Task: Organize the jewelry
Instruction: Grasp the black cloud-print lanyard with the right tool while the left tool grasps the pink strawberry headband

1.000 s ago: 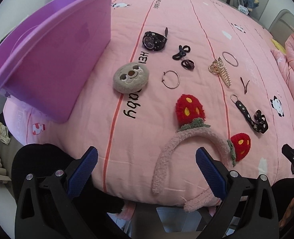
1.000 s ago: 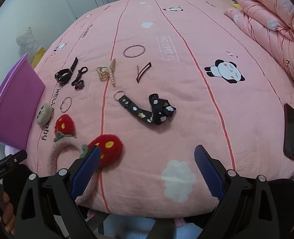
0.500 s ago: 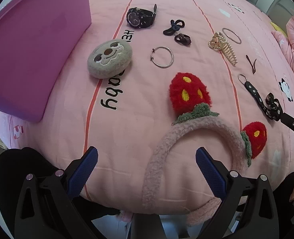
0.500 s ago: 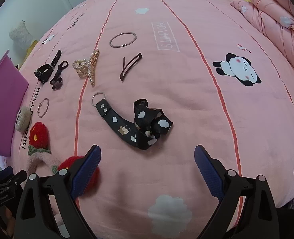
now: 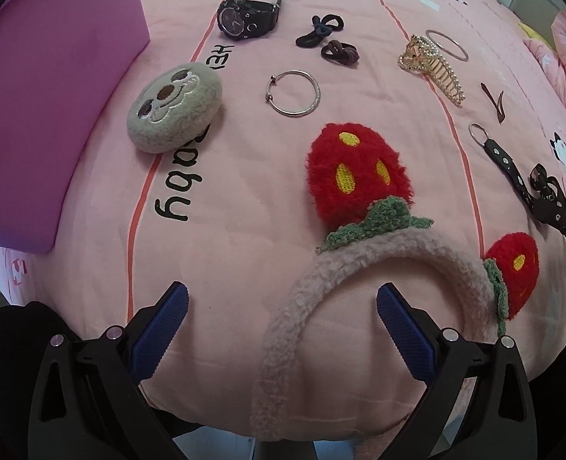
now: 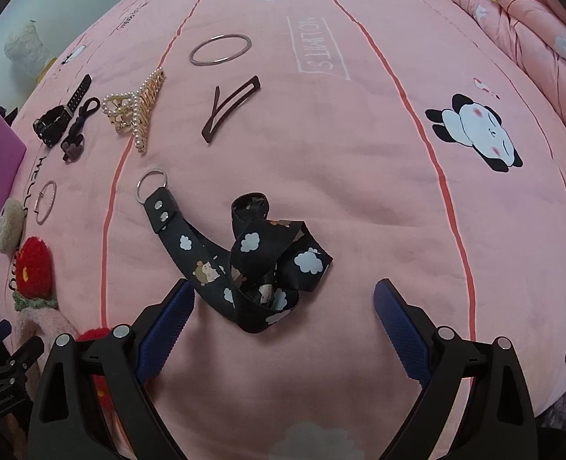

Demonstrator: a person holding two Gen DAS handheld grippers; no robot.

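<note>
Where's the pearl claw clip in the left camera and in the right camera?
Left wrist view: pearl claw clip upper right, beside the thin bangle.
Right wrist view: upper left, right of the black watch.
Shared landmark: the strawberry headband, lower left in the right view.

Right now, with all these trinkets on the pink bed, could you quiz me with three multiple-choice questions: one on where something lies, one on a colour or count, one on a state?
1. Where does the silver bangle lie?
A. inside the purple bin
B. between the grey plush face and the pearl claw clip
C. on the headband

2. What colour are the strawberries on the headband?
A. blue
B. white
C. red

3. How is the right gripper?
A. open, holding nothing
C. shut on the lanyard
B. shut on a ring

Answers: 1 B, the plush face is left of it, the claw clip right. 2 C, red with yellow spots. 3 A, its jaws stand wide around the lanyard.
</note>
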